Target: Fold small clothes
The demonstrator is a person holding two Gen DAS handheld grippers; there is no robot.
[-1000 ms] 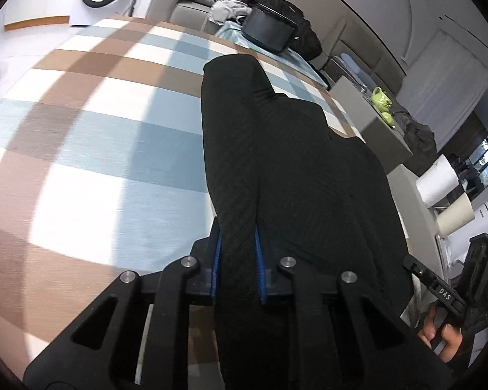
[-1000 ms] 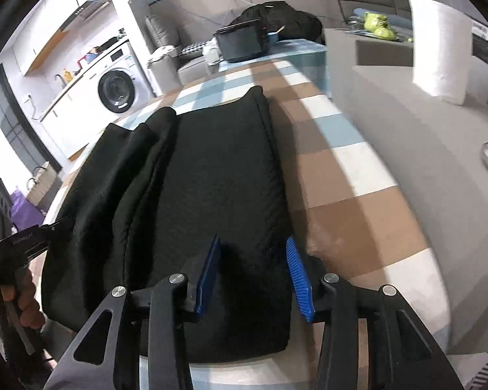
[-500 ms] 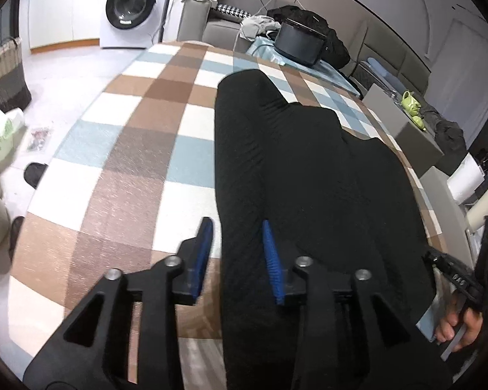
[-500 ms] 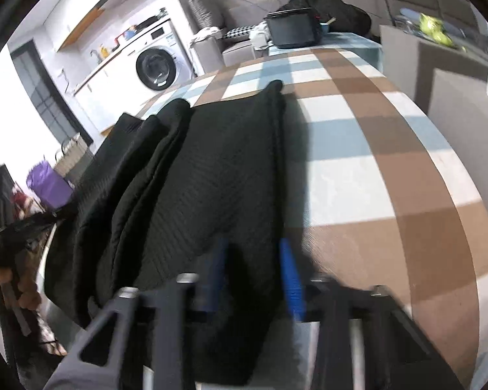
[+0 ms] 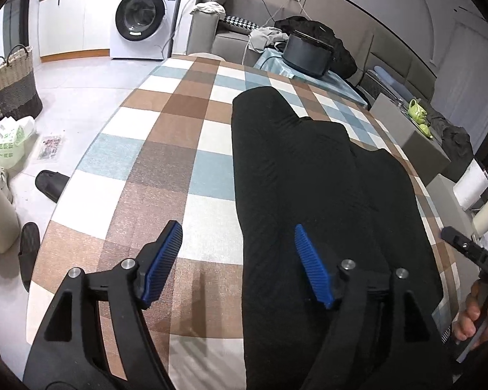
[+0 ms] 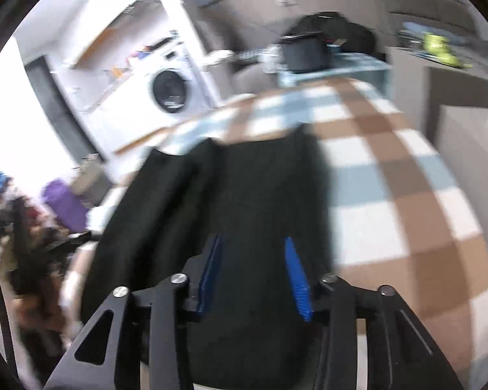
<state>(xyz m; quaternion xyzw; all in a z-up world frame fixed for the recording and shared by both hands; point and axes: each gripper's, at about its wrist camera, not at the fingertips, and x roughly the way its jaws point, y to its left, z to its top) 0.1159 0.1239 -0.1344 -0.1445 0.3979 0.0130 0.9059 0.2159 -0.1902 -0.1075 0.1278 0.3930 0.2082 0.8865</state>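
A black ribbed garment (image 5: 309,175) lies folded lengthwise on the checked tablecloth (image 5: 166,149). My left gripper (image 5: 239,255) hovers over its near left edge. Its jaws are opening wide: one blue pad is over bare cloth, the other over the garment, and nothing is gripped. In the blurred right wrist view the garment (image 6: 263,195) fills the middle. My right gripper (image 6: 253,271) hangs above its near end, jaws opening, with the fabric beneath the pads rather than pinched. In the left wrist view the right gripper (image 5: 471,253) and a hand (image 5: 475,318) show at the right edge.
A dark pot (image 5: 305,55) stands on a small blue-topped table beyond the far end. A washing machine (image 5: 140,16) and a woven basket (image 5: 13,84) stand to the left, slippers (image 5: 50,183) on the floor. A grey cabinet (image 5: 413,139) and paper rolls (image 5: 471,185) are on the right.
The left gripper let go of the garment's folded edge, spread its jaws wide and drew back and up. The right gripper shut over the garment's near end, then reopened while pulling back.
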